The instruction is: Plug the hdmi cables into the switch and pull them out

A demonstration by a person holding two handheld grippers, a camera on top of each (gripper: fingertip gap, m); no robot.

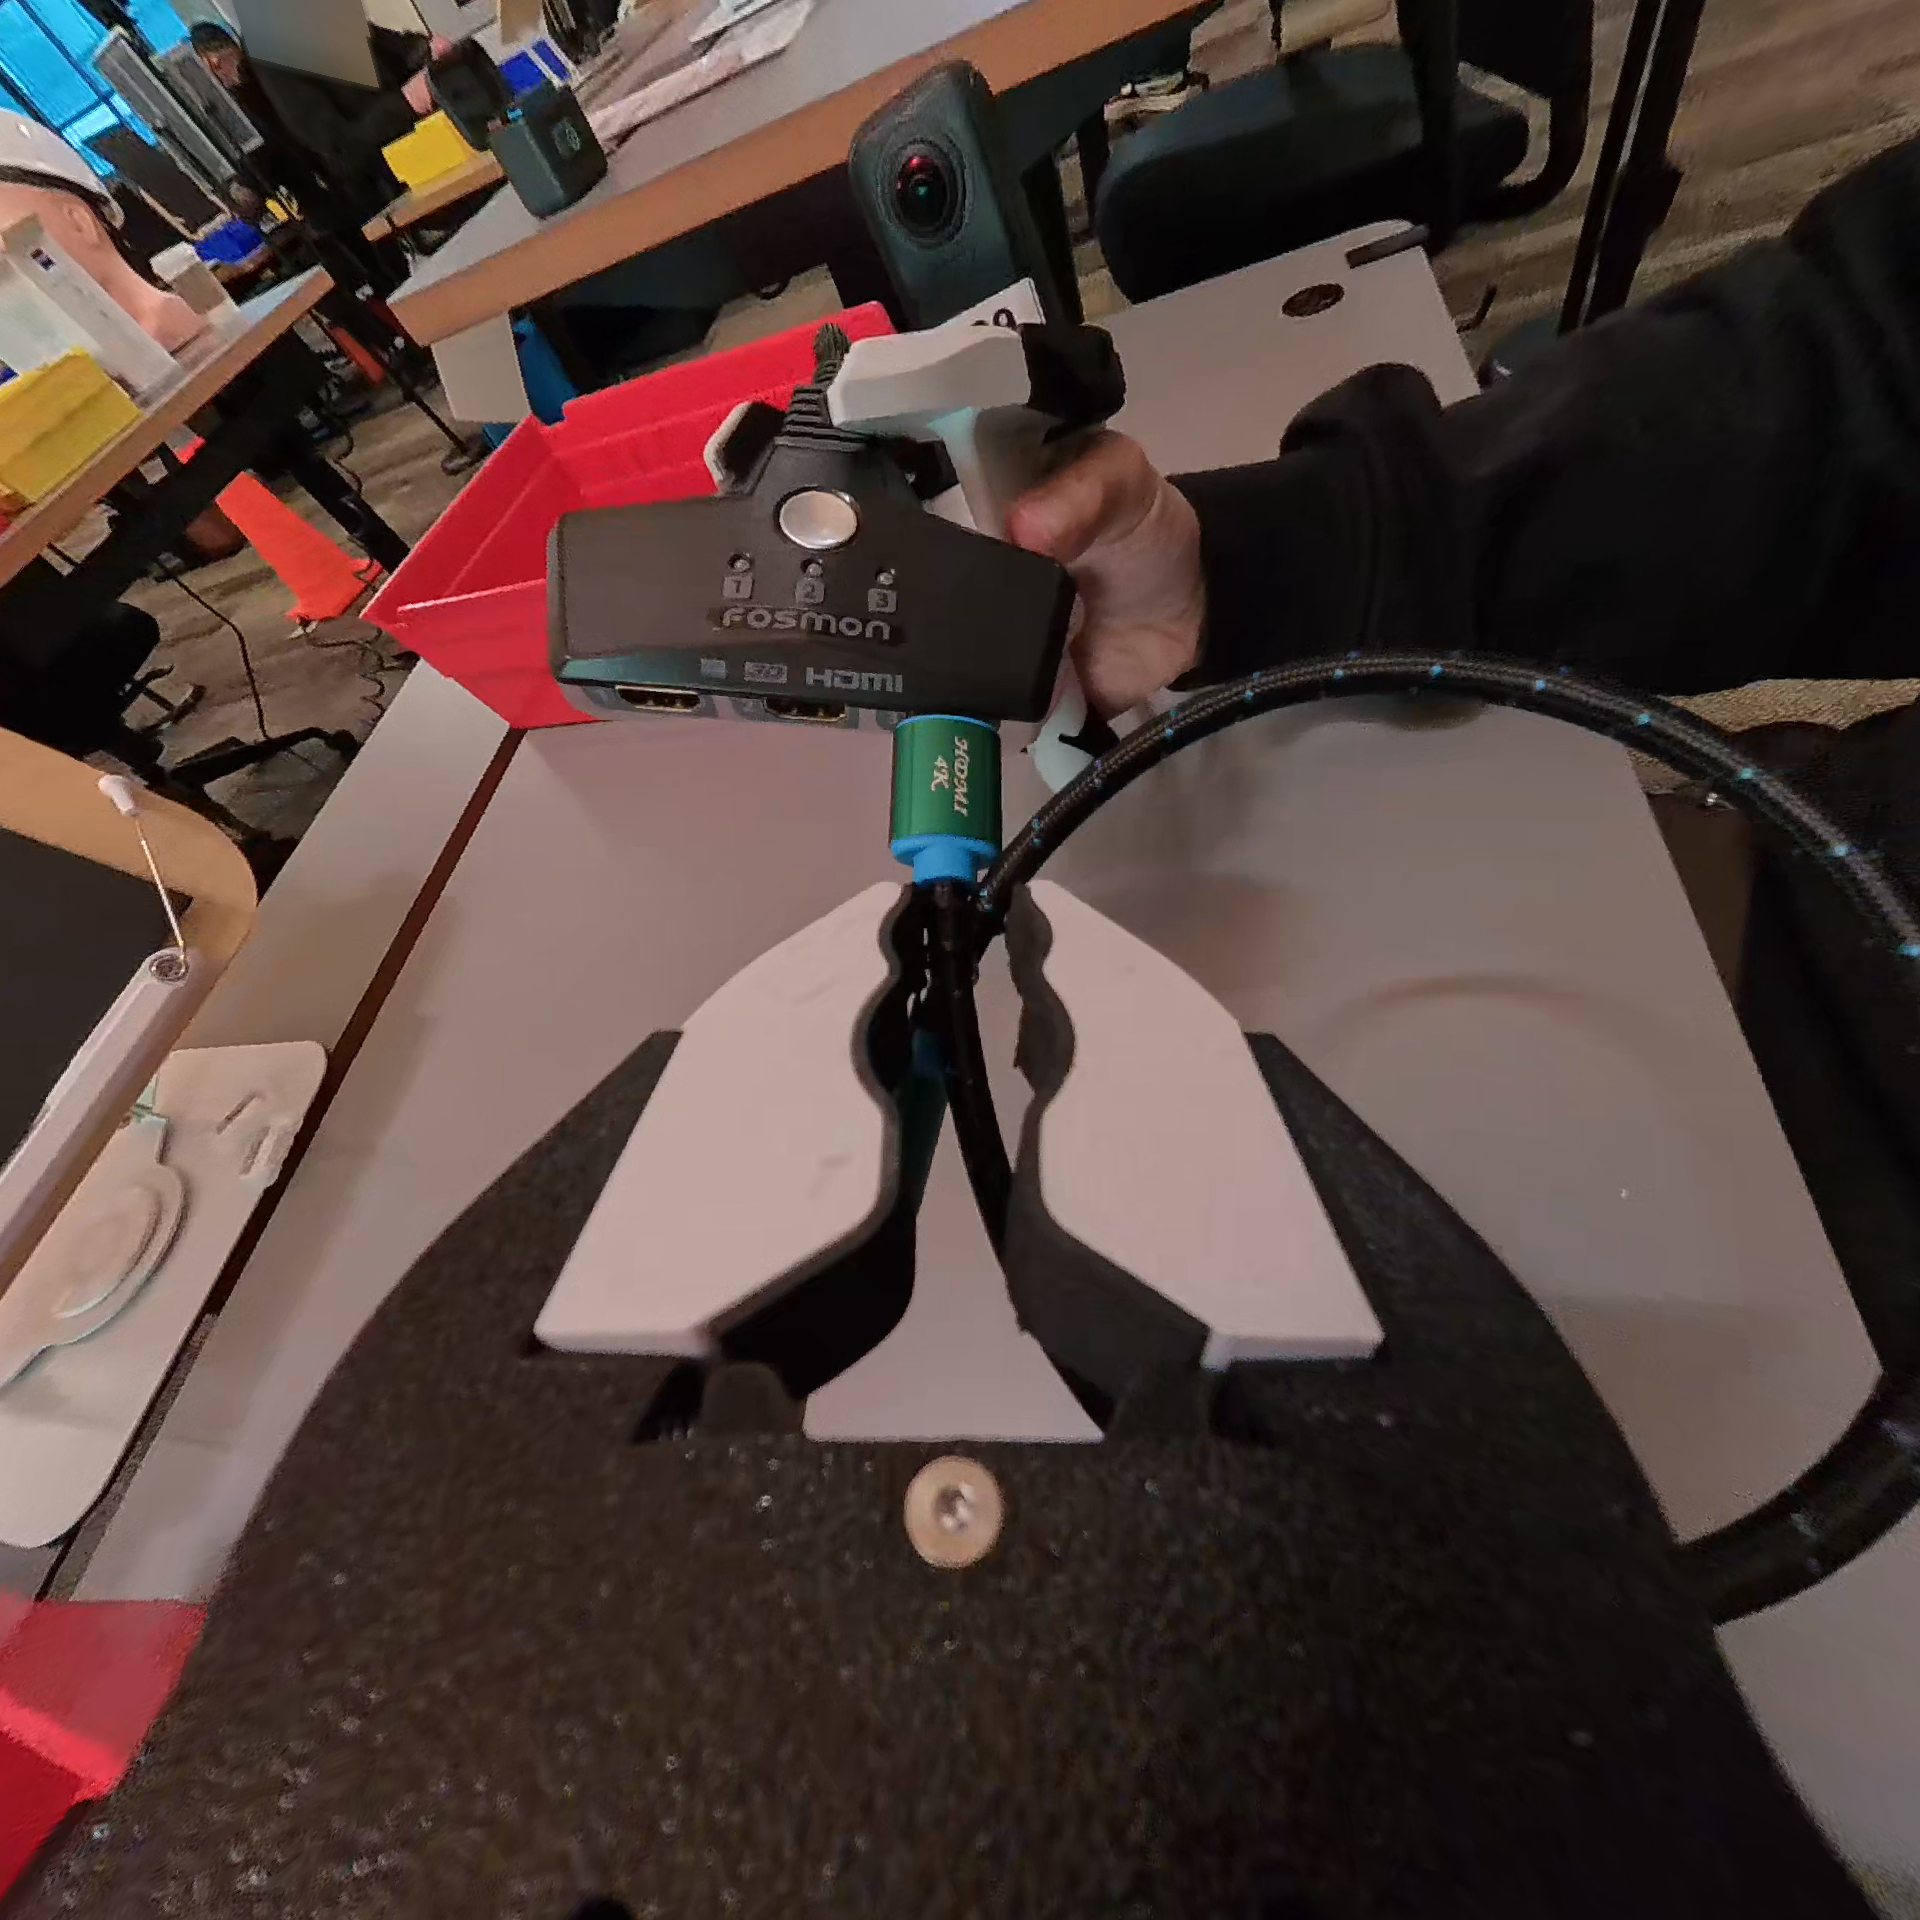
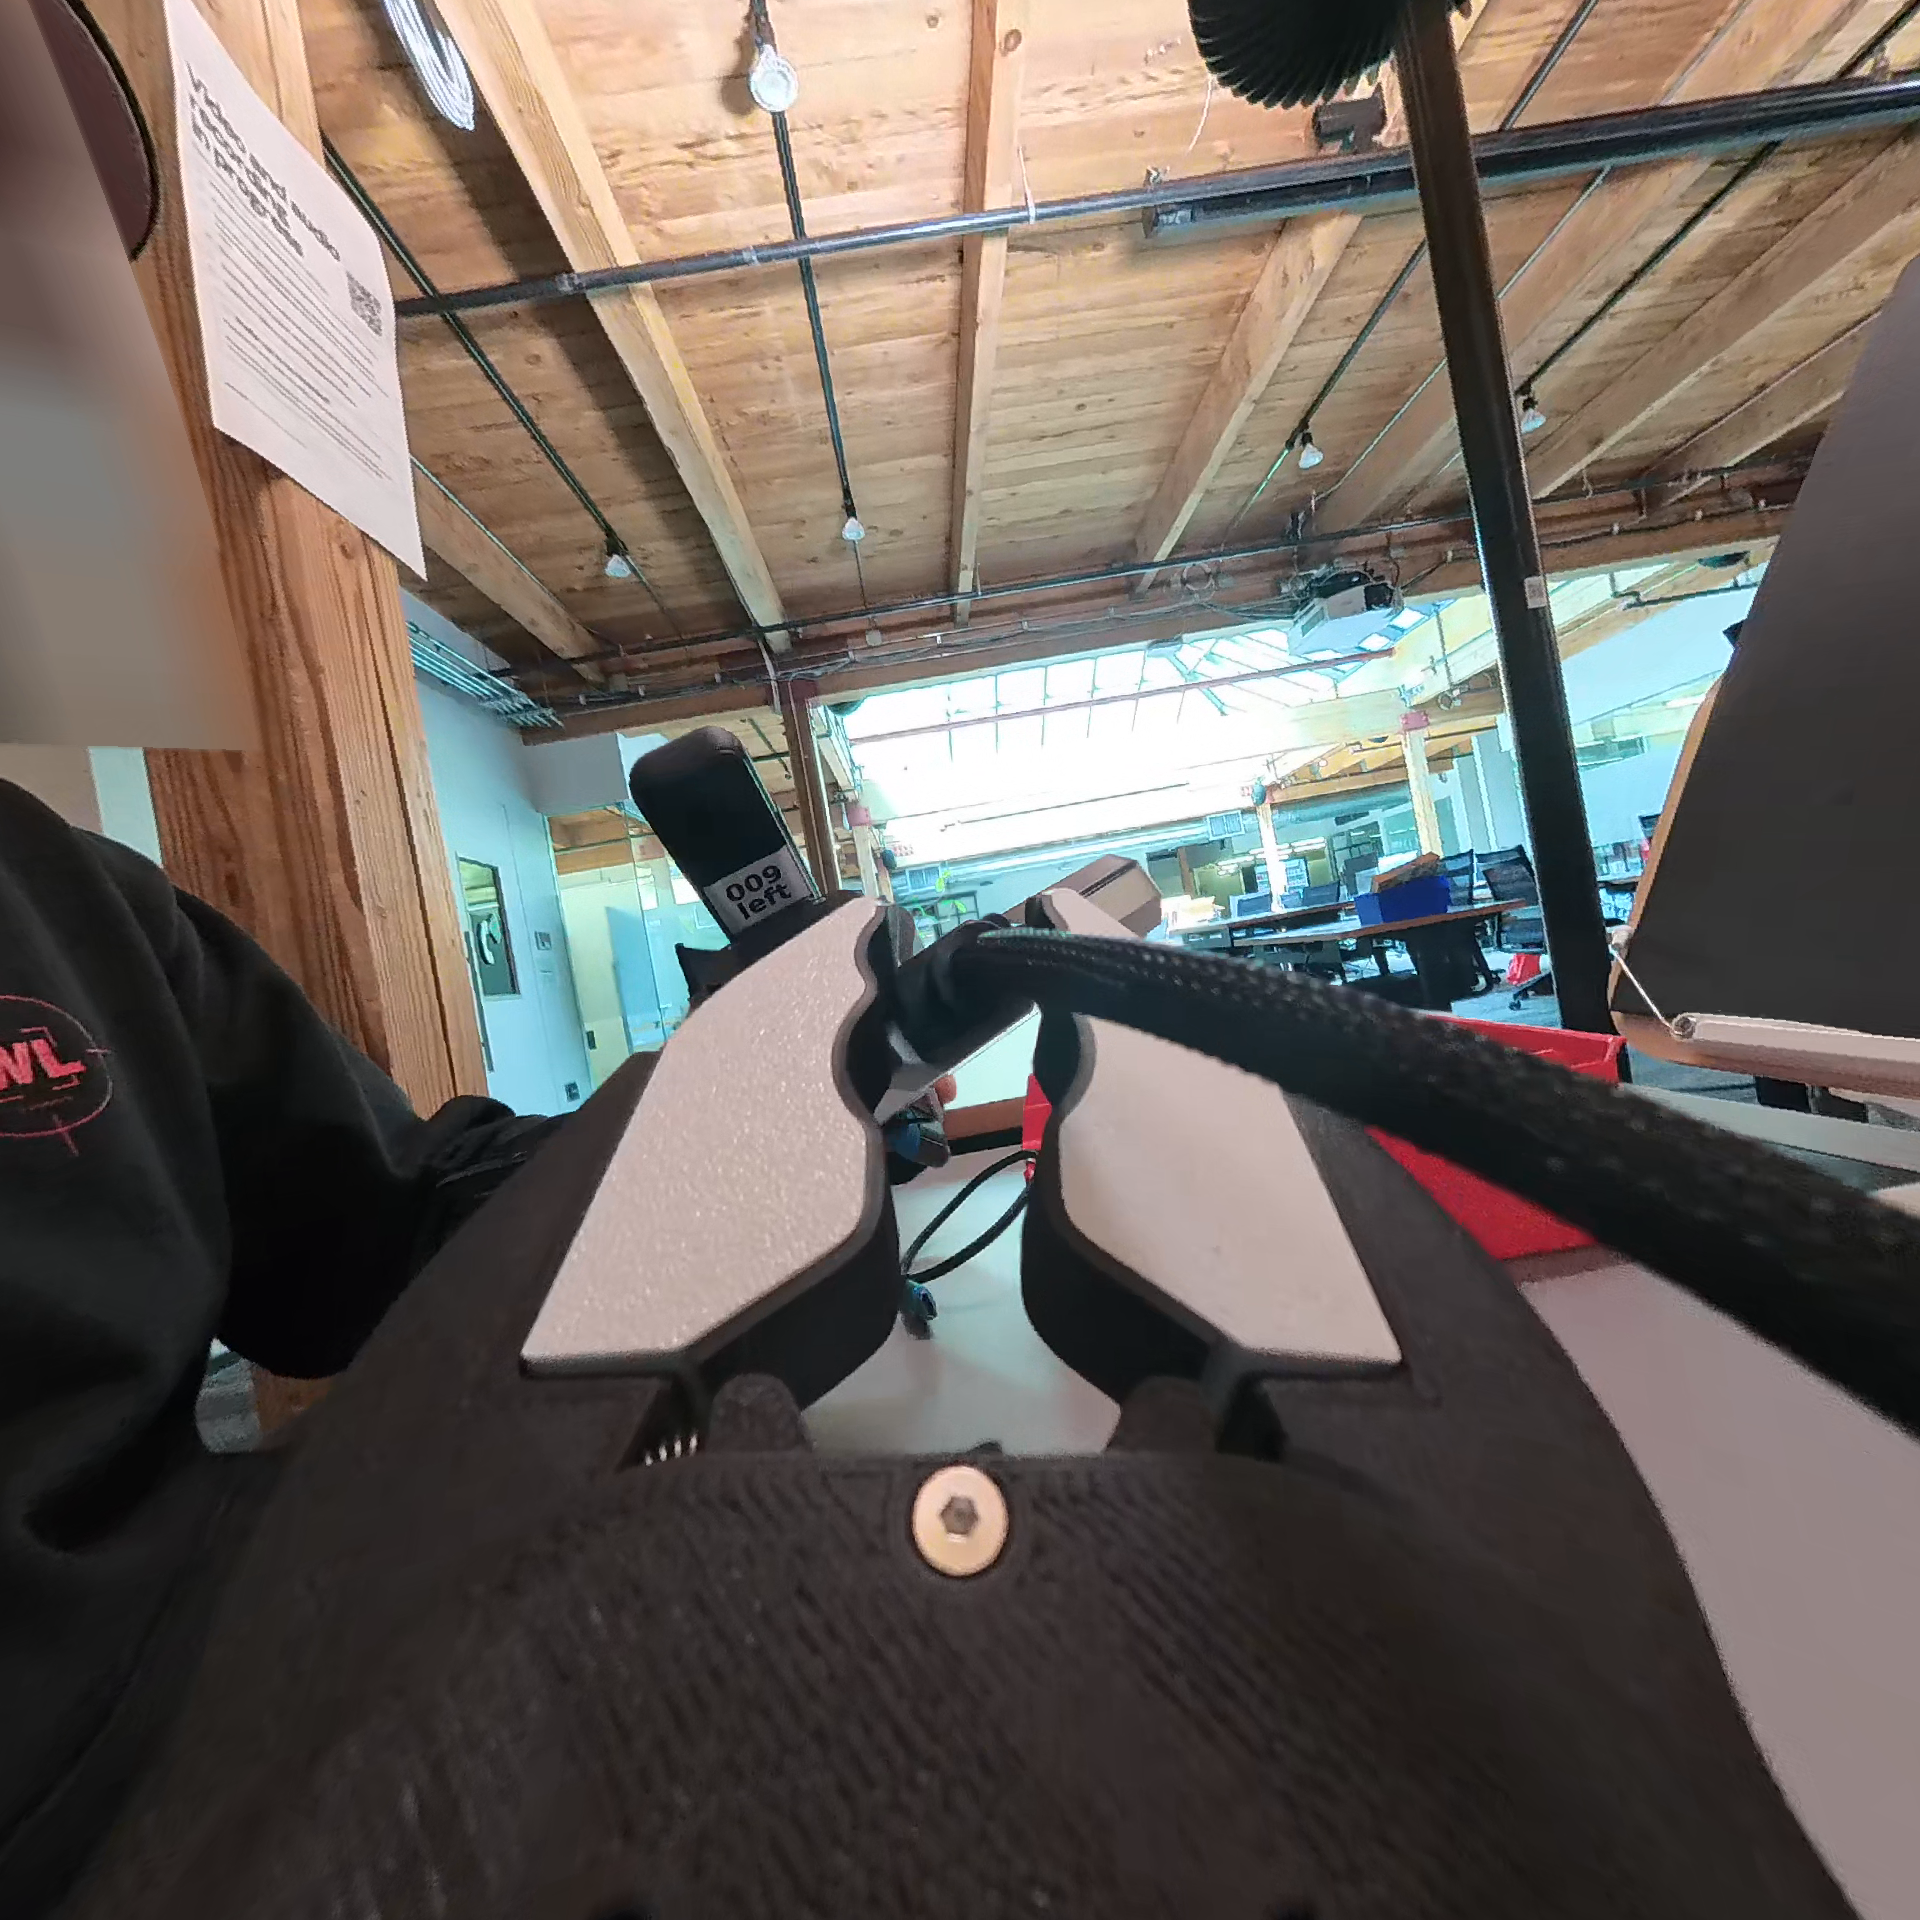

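Note:
The black HDMI switch is held in the air over the grey table. A green HDMI plug sits in its rightmost port; the two ports to the left are empty. My left gripper is shut on the black braided cable just behind the plug. The cable loops away to the right. My right gripper is shut on the switch's narrow back end, by its ribbed cable collar. In the right wrist view my right gripper pinches that black end; a braided cable crosses to the lower right.
A red bin stands behind the switch at the table's far left edge. A dark round-lens camera stands behind it. White trays lie on a lower surface to the left. A black pole and a wooden post rise nearby.

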